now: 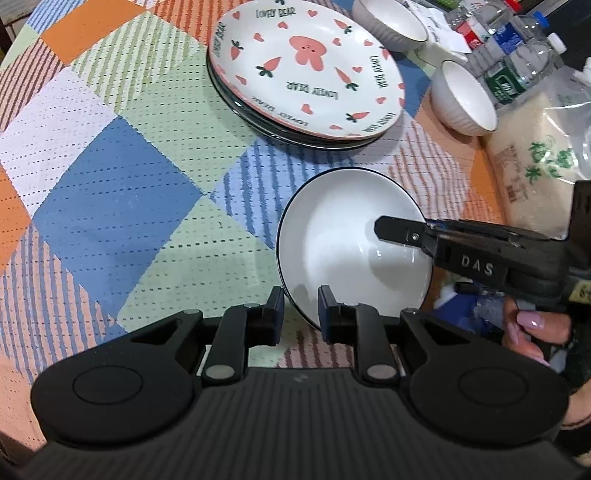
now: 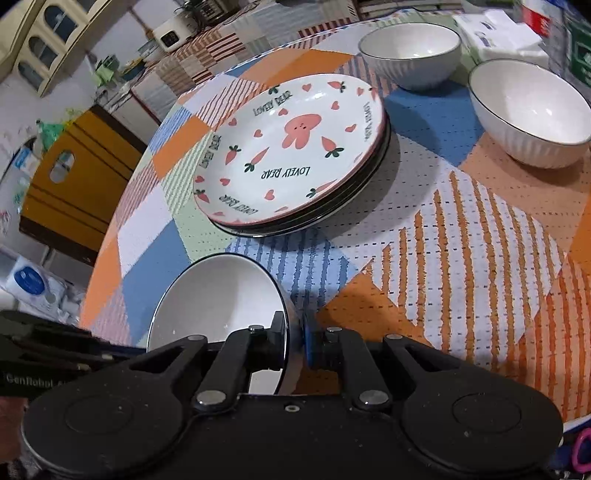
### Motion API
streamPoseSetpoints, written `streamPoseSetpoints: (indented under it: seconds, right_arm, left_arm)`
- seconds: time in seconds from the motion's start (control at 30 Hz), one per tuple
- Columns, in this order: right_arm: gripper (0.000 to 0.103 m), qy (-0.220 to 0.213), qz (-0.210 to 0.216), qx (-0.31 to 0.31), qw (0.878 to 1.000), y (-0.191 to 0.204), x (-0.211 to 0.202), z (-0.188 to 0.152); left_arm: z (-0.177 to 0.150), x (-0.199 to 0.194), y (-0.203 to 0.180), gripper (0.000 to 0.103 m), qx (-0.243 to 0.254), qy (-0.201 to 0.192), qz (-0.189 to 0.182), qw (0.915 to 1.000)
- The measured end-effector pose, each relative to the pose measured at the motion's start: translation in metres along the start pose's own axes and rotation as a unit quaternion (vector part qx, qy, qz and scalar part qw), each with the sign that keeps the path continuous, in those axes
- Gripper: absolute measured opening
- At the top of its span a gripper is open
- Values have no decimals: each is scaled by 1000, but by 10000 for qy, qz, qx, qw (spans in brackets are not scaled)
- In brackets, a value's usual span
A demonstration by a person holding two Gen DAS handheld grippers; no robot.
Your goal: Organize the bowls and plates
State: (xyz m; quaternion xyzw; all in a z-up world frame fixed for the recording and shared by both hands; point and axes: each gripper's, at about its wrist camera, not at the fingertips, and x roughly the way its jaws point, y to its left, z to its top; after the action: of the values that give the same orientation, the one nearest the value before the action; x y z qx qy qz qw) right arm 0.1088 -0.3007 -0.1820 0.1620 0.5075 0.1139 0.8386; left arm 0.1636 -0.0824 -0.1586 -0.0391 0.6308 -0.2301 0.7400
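A white bowl with a thin dark rim (image 1: 343, 247) (image 2: 218, 295) hangs tilted above the patchwork tablecloth (image 1: 110, 206), held from two sides. My left gripper (image 1: 301, 314) is shut on its near rim. My right gripper (image 1: 384, 229) (image 2: 295, 339) comes in from the right and is shut on the opposite rim. Farther back sits a stack of plates (image 1: 306, 74) (image 2: 291, 155), topped by one with a pink bear and carrots. Two empty white ribbed bowls (image 1: 391, 22) (image 1: 465, 96) stand apart at the far right, also in the right wrist view (image 2: 410, 51) (image 2: 528, 110).
Water bottles (image 1: 517, 55), a bag of rice (image 1: 535, 177) and a tissue pack (image 2: 495, 33) crowd the table's right side. A hand (image 1: 532, 328) grips the right tool. The round table's edge curves off at the left, with a yellow cabinet (image 2: 74, 177) beyond.
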Motion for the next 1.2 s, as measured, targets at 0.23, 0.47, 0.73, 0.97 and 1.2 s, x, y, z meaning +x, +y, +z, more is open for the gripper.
streamPoseSetpoints:
  seconds: [0.23,0.47,0.73,0.97,1.2]
  right_arm:
    - [23,-474,-192,-407,9979,7,-12,-3]
    - [35,-932,-495,-935,9900,15,-63,-1]
    - [42,-1155,-840,-1490,9785,16,-117,2]
    - [58,-1187,-1314,-2170,9600,17,-153,4]
    - [65,-1270,-1544,-2615,9443,8,-178,7]
  left_arm:
    - [-2,-1,-5,20,141,-45,192,9997]
    - [-5,-28,-14,27,462,-120,391,9981]
    - [-12,-60,-40,28,909,4,391,9951]
    - [-12,-76,-63,29,1063,150,178,9941]
    - [-5,-80,-89,32,1340,294,162,9904]
